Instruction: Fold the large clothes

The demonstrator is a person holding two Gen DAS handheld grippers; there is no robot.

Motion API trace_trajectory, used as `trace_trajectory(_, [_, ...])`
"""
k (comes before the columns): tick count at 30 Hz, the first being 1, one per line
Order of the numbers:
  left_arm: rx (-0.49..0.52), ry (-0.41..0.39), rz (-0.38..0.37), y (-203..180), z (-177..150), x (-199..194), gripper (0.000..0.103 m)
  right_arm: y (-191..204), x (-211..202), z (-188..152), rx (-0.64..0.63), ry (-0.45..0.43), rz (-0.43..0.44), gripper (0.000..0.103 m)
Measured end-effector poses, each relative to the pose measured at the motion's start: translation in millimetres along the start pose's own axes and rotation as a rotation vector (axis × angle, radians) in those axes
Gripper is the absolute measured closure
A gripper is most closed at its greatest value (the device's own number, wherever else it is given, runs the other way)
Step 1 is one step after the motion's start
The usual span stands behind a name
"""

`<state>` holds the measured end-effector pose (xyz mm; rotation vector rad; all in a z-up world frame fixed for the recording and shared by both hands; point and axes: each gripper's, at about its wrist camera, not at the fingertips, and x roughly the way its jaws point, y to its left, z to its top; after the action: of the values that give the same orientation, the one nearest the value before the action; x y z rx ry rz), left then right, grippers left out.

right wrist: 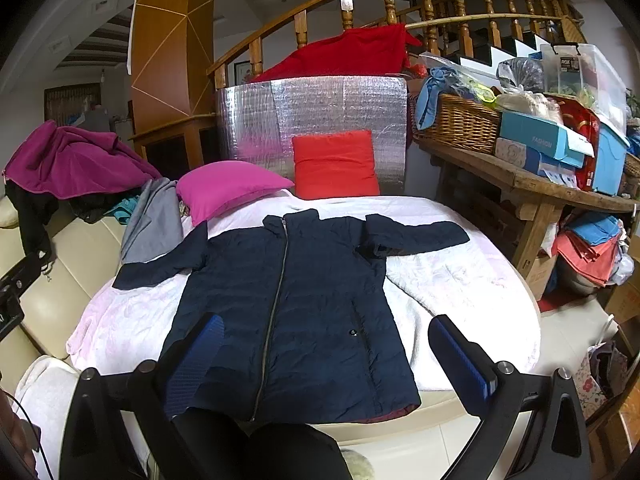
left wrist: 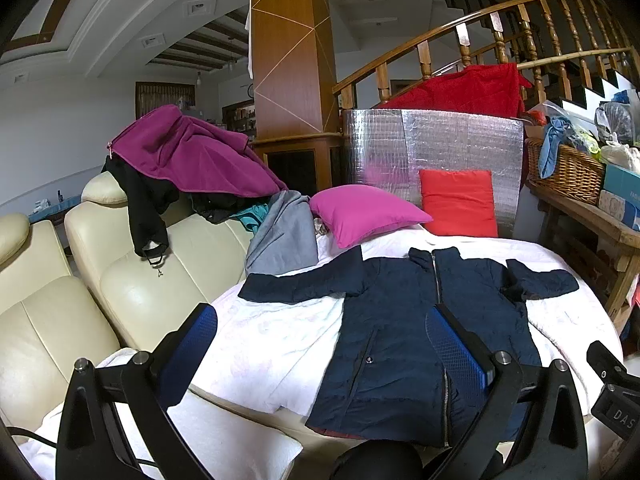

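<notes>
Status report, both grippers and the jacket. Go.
Left gripper open, right gripper open, both empty. Navy jacket flat, zipped, sleeves spread, unfolded. Pink cushion near collar, not touching.

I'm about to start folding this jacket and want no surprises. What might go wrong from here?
The navy jacket hangs its hem over the near edge of the white cover, so pulling toward you may drag it off. Its left sleeve lies against the grey garment, which could get caught in the fold. Both grippers, left gripper and right gripper, are open and grasp nothing yet.

navy jacket (right wrist: 288, 304) | pale pink, perhaps quilted, cover (right wrist: 460, 280) | magenta cushion (right wrist: 228, 188)
</notes>
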<state>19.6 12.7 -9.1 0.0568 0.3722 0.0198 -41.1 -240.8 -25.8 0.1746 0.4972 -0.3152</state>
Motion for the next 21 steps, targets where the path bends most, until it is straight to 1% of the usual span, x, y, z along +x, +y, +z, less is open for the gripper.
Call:
trace_trajectory(12, [-0.006, 0.001, -0.002, -0.2, 0.0, 1.5, 0.000, -2.9, 4.4, 3.6, 0.001, 0.012, -0.005, 0.000])
trace_trajectory(21, [-0.014, 0.013, -0.007, -5.0, 6.6, 12.7, 0.000, -9.9, 10.4, 19.6, 0.007, 0.015, 0.007, 0.000])
